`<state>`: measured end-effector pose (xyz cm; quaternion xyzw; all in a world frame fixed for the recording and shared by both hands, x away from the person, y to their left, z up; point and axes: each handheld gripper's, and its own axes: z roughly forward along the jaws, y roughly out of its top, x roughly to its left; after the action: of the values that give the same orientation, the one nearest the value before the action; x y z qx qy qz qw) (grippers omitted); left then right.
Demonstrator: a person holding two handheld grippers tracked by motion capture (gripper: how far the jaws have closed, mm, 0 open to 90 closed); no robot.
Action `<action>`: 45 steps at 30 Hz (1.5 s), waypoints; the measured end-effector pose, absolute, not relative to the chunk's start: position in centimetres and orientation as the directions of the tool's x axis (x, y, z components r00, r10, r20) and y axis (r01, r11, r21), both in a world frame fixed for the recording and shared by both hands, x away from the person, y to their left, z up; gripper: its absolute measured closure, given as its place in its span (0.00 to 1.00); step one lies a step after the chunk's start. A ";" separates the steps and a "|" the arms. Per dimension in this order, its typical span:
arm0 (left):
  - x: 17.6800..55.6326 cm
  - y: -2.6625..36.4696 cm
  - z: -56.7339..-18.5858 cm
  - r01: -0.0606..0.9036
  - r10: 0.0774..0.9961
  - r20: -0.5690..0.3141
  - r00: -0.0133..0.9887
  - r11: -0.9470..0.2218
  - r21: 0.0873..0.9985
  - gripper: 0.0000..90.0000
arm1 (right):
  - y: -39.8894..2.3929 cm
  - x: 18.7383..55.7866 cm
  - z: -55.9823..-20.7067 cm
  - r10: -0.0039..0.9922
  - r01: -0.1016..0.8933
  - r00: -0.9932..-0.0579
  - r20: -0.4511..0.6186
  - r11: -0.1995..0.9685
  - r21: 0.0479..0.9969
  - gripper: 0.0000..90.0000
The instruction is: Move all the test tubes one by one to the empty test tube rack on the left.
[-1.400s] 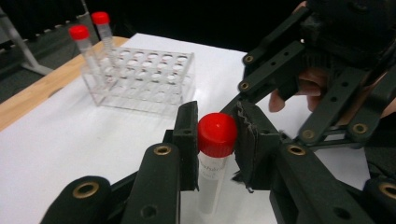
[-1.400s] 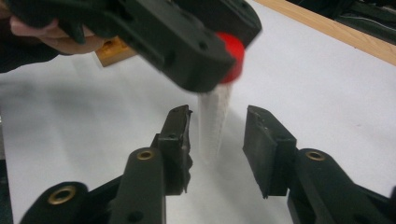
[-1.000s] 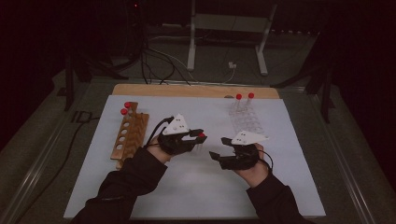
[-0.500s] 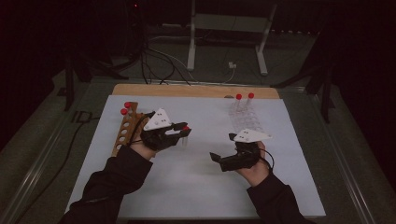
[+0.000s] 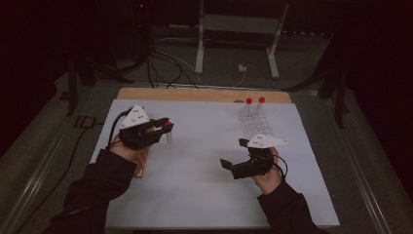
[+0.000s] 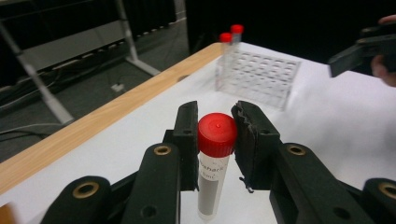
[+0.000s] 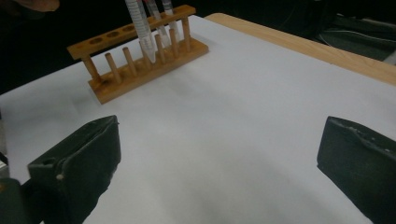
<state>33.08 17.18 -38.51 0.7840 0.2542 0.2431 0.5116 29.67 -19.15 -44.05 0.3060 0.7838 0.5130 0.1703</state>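
In the high view, the left gripper point(image 5: 163, 127) is seen over the left part of the white sheet point(image 5: 204, 161), clamped on a red-capped tube point(image 5: 168, 132). The tube hangs between the jaw tips with its cap up at the pads and its clear body pointing down toward the sheet, so its long axis is close to upright; a slight tilt cannot be ruled out at this dim distance. The wooden rack point(image 5: 141, 161) lies just behind and below that gripper, partly covered by the hand. The right gripper point(image 5: 233, 167) is held well apart to the right, its jaws spread and nothing between them. The clear rack point(image 5: 255, 124) with two red-capped tubes point(image 5: 255, 103) stands beyond it.

In the left gripper view, the tube point(image 6: 214, 172) is gripped just under its red cap, one pad point(image 6: 188, 140) on each side pressing the cap. The body runs straight down from the jaws, the printed label facing the camera. The clear rack point(image 6: 257, 77) is seen ahead and to the right of the jaws.

In the right gripper view, the two jaws are set wide at the lower corners with bare sheet point(image 7: 233, 130) between them. The wooden rack point(image 7: 140, 56) is seen ahead and to the left, with the held tube point(image 7: 140, 28) slanting above it beside two others point(image 7: 161, 18).
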 end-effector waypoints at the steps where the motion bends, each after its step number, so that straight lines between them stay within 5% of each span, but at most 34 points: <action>1: 33.1 17.6 -38.4 0.153 0.656 0.122 0.744 -0.346 0.926 0.80 | -19.2 29.7 -44.1 0.655 0.303 -0.755 0.045 0.286 0.909 0.00; 25: 35.1 26.1 -37.9 0.217 0.847 0.090 0.525 -0.235 0.948 0.80 | -19.0 29.8 -44.2 0.634 0.302 -0.772 0.045 0.302 0.904 0.00; 45: 37.2 26.7 -43.5 0.326 0.893 0.034 0.448 -0.199 0.924 0.80 | -19.2 29.9 -44.3 0.637 0.307 -0.770 0.047 0.304 0.902 0.00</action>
<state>37.25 26.71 -43.47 0.7119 0.4284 0.3043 0.4659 29.88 -19.23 -44.34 0.2983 0.7911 0.5089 0.1620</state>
